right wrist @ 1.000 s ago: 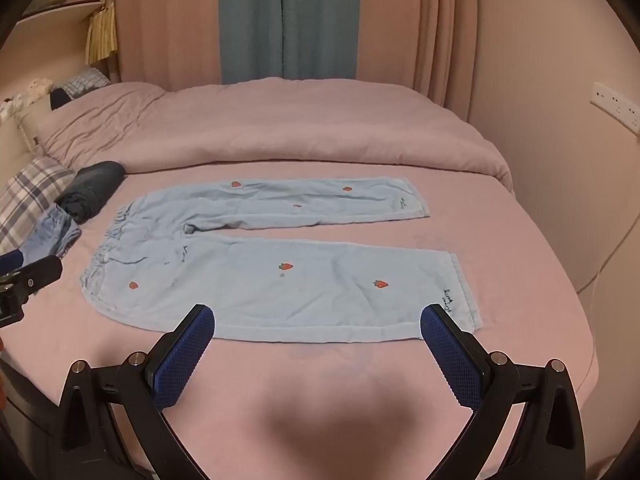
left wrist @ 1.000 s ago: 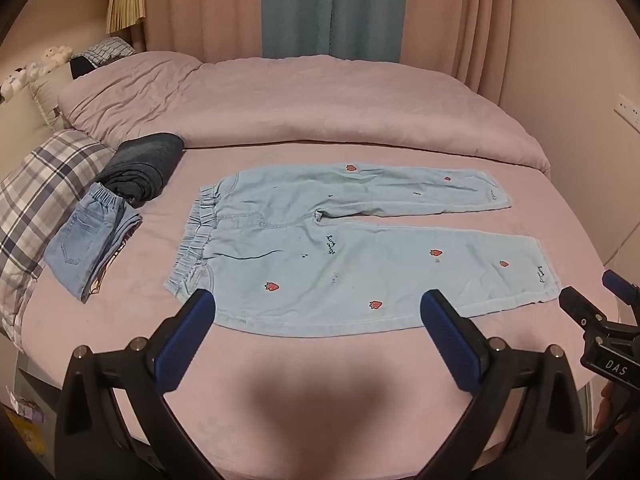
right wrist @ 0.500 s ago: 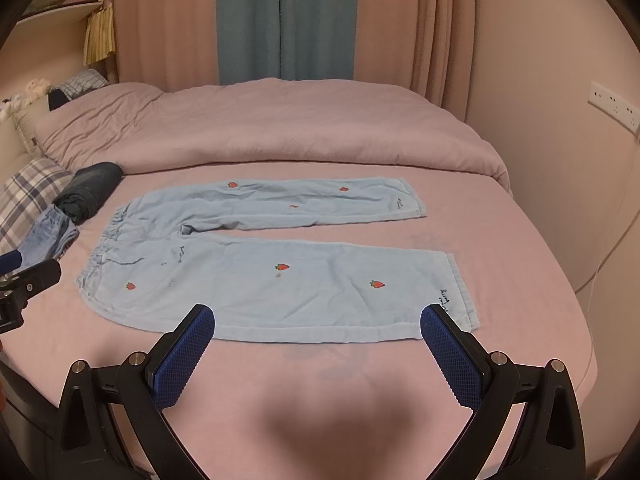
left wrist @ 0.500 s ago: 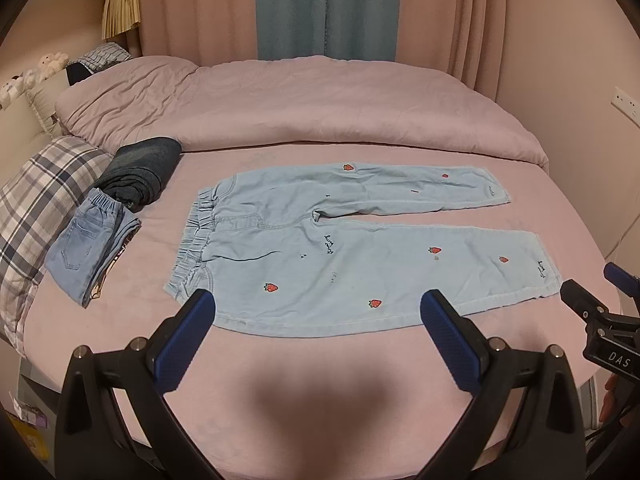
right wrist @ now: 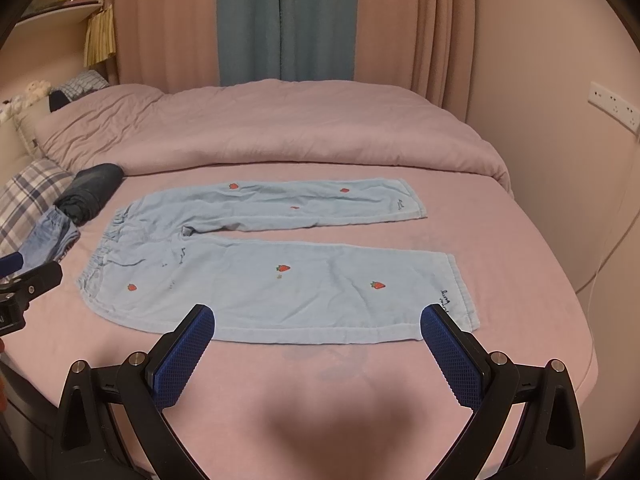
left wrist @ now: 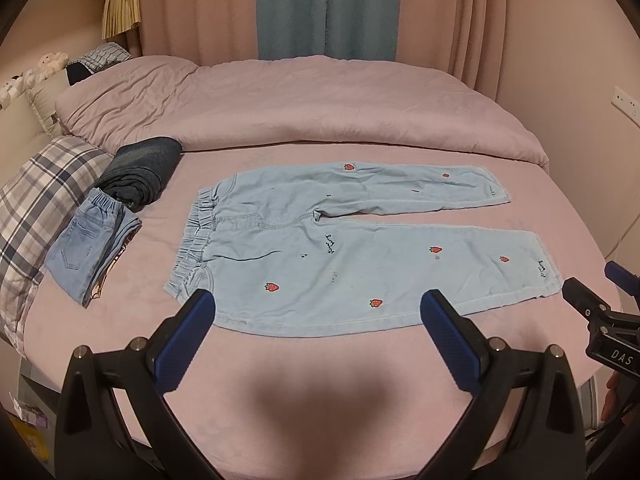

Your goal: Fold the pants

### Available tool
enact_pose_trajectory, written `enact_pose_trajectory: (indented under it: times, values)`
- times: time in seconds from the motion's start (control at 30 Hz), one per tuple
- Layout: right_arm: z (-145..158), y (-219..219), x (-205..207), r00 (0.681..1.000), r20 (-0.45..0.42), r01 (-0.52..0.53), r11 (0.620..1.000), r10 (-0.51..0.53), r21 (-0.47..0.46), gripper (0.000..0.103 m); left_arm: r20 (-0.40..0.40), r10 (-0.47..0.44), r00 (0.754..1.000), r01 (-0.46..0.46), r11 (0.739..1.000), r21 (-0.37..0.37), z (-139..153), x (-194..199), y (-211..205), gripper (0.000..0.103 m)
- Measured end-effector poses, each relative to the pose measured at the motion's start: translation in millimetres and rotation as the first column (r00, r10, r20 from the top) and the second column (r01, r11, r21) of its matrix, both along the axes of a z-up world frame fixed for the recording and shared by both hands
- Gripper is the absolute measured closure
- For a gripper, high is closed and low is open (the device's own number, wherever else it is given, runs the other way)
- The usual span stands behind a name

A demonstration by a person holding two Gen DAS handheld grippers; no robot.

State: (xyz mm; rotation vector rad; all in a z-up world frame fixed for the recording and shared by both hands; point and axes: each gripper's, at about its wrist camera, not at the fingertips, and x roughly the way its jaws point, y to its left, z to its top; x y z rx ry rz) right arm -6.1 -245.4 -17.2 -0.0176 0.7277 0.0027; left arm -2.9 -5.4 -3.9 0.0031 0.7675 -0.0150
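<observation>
The light-blue pants (left wrist: 360, 248) lie flat and unfolded on the pink bed (left wrist: 320, 360), waistband toward the pillows, both legs spread apart and running to the right. Red strawberry motifs dot the fabric.

Left gripper (left wrist: 318, 320): jaws spread wide, nothing between them, held above the bed just short of the near leg's lower edge. Right gripper (right wrist: 316, 334): jaws likewise released and empty, its right pad (right wrist: 452, 354) close to the near hem.

The left wrist view shows the whole side stack — a folded pair of pale jeans (left wrist: 90, 248) and a dark rolled garment (left wrist: 140, 170) resting by a plaid pillow (left wrist: 36, 200). The right wrist view catches only part of these at its left margin.

The right wrist view alone shows the far leg's hem squarely and a wall socket (right wrist: 612, 106) in full. Each view catches the other gripper at its edge — right one at the left view's right margin, left one at the right view's left margin.
</observation>
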Motion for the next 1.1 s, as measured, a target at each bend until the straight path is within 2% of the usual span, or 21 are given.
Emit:
enact_pose_trajectory:
  times: [1.1]
  values:
    - [-4.9,3.0,-0.9,1.0,0.002,-0.005,1.0,0.005,0.001,0.0,0.002,-0.009,1.0,0.009,1.0,0.008,-1.3,-0.1,-4.6,0.0]
